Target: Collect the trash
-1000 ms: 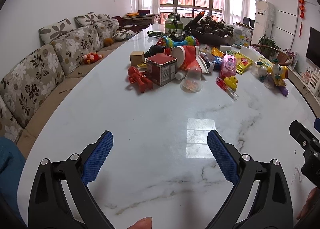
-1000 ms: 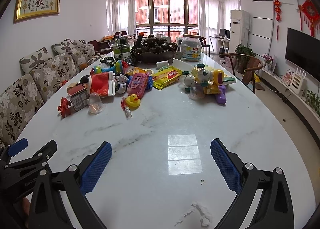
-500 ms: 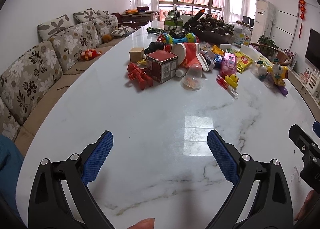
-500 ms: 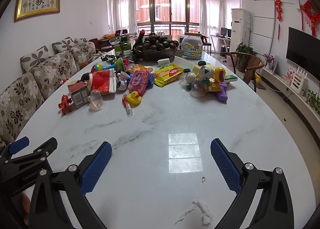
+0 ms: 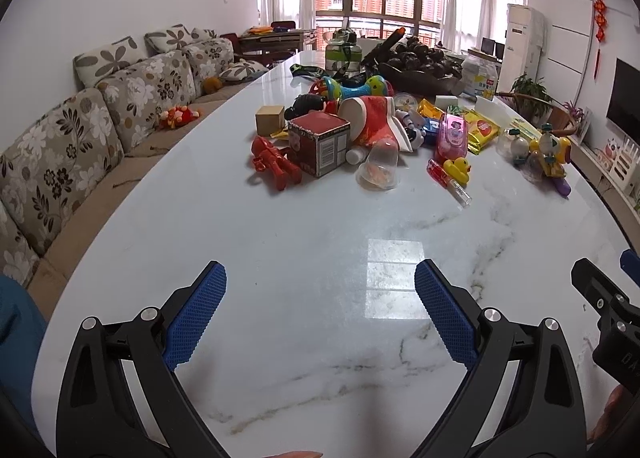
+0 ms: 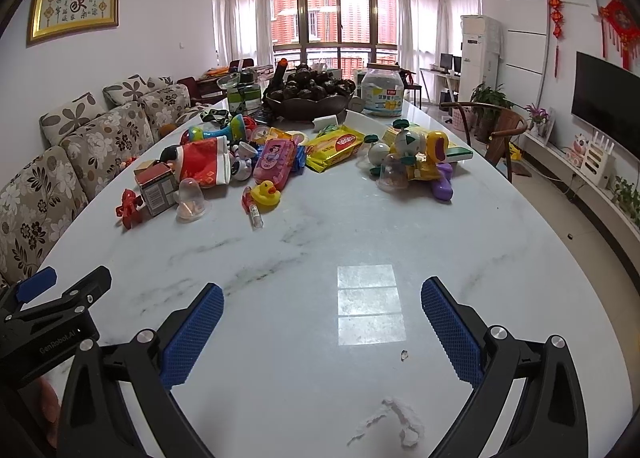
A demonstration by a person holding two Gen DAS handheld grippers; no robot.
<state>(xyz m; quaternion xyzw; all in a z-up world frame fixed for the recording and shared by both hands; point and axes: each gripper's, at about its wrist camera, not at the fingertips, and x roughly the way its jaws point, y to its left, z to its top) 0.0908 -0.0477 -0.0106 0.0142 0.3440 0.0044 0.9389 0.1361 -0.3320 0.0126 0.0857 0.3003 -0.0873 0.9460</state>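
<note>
Currently, a crumpled white paper scrap (image 6: pixel 394 418) lies on the marble table (image 6: pixel 304 258), low between the spread, empty fingers of the right gripper (image 6: pixel 322 332). The left gripper (image 5: pixel 320 316) is likewise spread, holding nothing. Judged step: approach; next, lower the right gripper and pinch the scrap.

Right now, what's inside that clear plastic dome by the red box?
Through the clear dome something small and orange shows at its base. Its shape is too blurred to identify, beside the red box.

Both black plastic two-finger grippers, left (image 5: pixel 320 314) and right (image 6: pixel 322 332), carry blue textured pads, silver screws, perhaps "GenRobot.AI" lettering.
</note>
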